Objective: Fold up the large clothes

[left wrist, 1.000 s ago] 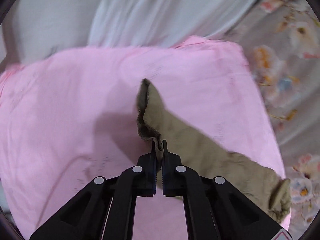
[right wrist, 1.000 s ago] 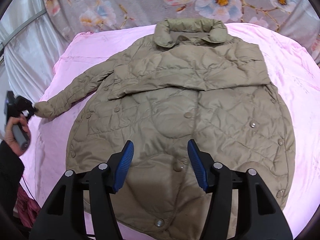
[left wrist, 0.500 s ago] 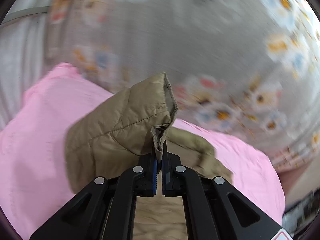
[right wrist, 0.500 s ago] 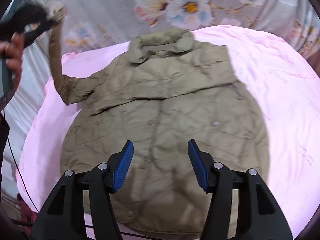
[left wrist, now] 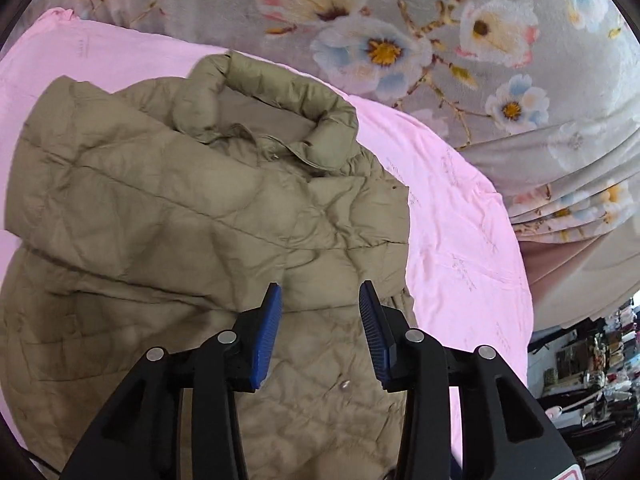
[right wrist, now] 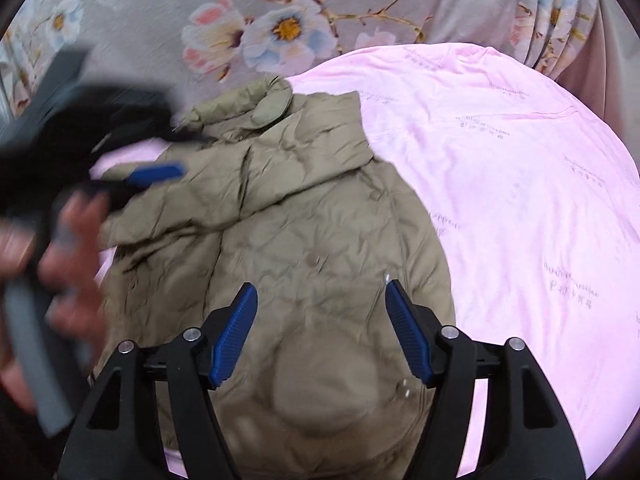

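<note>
Item: olive quilted coat (left wrist: 192, 208), lying flat on a pink sheet (left wrist: 452, 240), collar (left wrist: 256, 100) toward a floral curtain (left wrist: 400, 40), both sleeves folded across the chest, snap buttons visible down the front. Left tool (left wrist: 320, 300): jaws have just been opening, now parted with nothing between them, hanging over the folded sleeve; seen blurred in the right wrist view, carried by a hand (right wrist: 60, 248). Right tool (right wrist: 320, 304): jaws have just been opening wider, empty, poised above the coat's lower front.
</note>
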`<move>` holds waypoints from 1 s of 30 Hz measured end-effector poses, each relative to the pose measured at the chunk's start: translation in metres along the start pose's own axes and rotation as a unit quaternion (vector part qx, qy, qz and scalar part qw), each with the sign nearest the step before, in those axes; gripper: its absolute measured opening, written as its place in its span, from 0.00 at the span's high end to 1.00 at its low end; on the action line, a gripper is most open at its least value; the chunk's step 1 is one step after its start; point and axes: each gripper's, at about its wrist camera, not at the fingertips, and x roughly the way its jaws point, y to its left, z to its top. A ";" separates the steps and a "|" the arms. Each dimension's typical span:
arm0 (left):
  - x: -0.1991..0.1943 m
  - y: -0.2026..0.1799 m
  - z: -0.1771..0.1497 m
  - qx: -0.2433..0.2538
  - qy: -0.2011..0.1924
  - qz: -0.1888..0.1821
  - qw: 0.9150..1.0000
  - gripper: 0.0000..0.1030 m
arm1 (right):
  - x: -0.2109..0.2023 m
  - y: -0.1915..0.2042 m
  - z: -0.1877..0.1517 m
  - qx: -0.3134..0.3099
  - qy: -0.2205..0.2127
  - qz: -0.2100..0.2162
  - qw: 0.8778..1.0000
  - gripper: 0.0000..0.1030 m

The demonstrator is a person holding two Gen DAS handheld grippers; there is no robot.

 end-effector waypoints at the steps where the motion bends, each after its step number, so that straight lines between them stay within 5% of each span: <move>1: -0.011 0.010 -0.001 0.004 -0.011 0.009 1.000 0.60 | 0.004 0.000 0.006 0.004 0.000 0.006 1.000 0.38; 5: -0.055 0.076 -0.003 -0.001 -0.057 0.096 0.994 0.54 | 0.025 0.004 0.033 0.016 0.000 0.039 0.999 0.35; 9: -0.067 0.163 -0.002 -0.089 -0.056 0.164 0.981 0.54 | 0.067 0.029 0.066 0.007 0.014 0.069 0.997 0.32; 14: -0.078 0.222 -0.010 -0.157 -0.069 0.198 0.965 0.54 | 0.116 0.073 0.089 -0.021 0.028 0.090 0.995 0.30; 19: -0.076 0.238 -0.010 -0.178 -0.071 0.205 0.960 0.54 | 0.172 0.087 0.087 0.025 0.091 0.110 0.989 0.29; 20: -0.075 0.238 -0.010 -0.179 -0.071 0.204 0.960 0.54 | 0.180 0.090 0.085 0.033 0.105 0.136 0.985 0.36; 21: -0.073 0.237 -0.009 -0.179 -0.072 0.203 0.960 0.54 | 0.184 0.092 0.084 0.033 0.116 0.145 0.982 0.70; 22: -0.071 0.235 -0.007 -0.179 -0.072 0.201 0.960 0.54 | 0.183 0.095 0.087 0.033 0.115 0.145 0.982 0.92; 25: -0.067 0.229 0.000 -0.174 -0.075 0.194 0.963 0.54 | 0.147 0.094 0.114 0.032 0.051 0.163 0.985 0.98; 30: -0.056 0.212 0.019 -0.158 -0.081 0.179 0.968 0.55 | 0.071 0.076 0.166 -0.018 -0.079 0.101 0.992 0.99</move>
